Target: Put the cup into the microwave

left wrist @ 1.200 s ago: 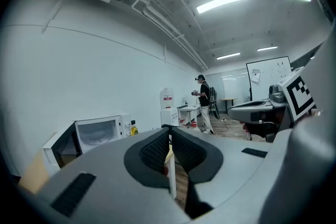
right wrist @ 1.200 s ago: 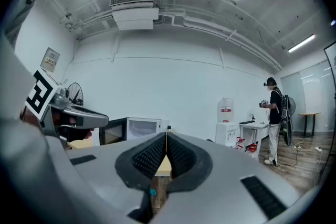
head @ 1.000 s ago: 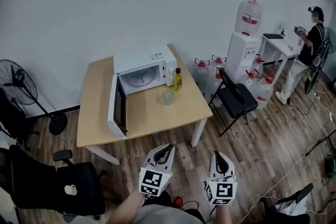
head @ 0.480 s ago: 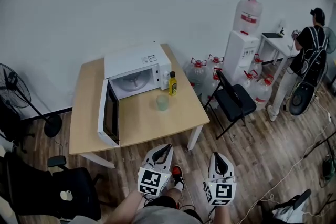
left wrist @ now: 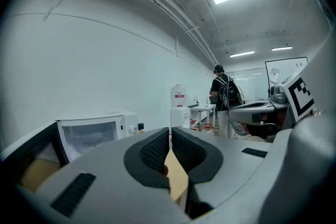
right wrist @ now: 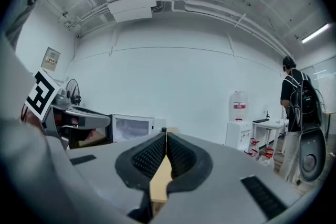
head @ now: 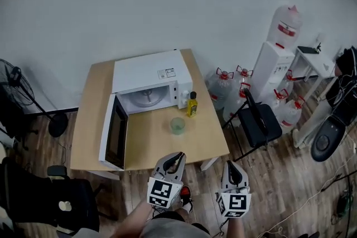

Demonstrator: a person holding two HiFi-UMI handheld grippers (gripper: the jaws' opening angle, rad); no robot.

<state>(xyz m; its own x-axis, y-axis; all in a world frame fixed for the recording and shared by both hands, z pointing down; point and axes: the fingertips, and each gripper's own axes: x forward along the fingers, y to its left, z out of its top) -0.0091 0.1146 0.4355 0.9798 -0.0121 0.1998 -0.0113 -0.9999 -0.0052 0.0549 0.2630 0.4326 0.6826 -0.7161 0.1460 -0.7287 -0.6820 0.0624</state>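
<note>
A pale green translucent cup (head: 178, 125) stands on the wooden table (head: 95, 120), in front of the white microwave (head: 146, 82), whose door (head: 114, 132) hangs open to the left. The cavity with its glass turntable is in sight. Both grippers are held low before the table's near edge, short of the cup. My left gripper (head: 179, 157) is shut with nothing in it, and so is my right gripper (head: 231, 165). The left gripper view shows the microwave (left wrist: 92, 134) past the shut pads (left wrist: 157, 149). The right gripper view shows the microwave (right wrist: 134, 127) too. The cup is hidden in both gripper views.
A yellow oil bottle (head: 192, 105) stands beside the microwave, right behind the cup. Right of the table are water jugs (head: 220, 82), a black chair (head: 260, 121), a water dispenser (head: 276, 61) and a person (head: 345, 78). A fan (head: 17, 95) and an office chair (head: 53, 198) stand at the left.
The table and microwave have drawn nearer and shifted right in the head view. The person at the right has slid mostly out of the picture. Both grippers stay shut.
</note>
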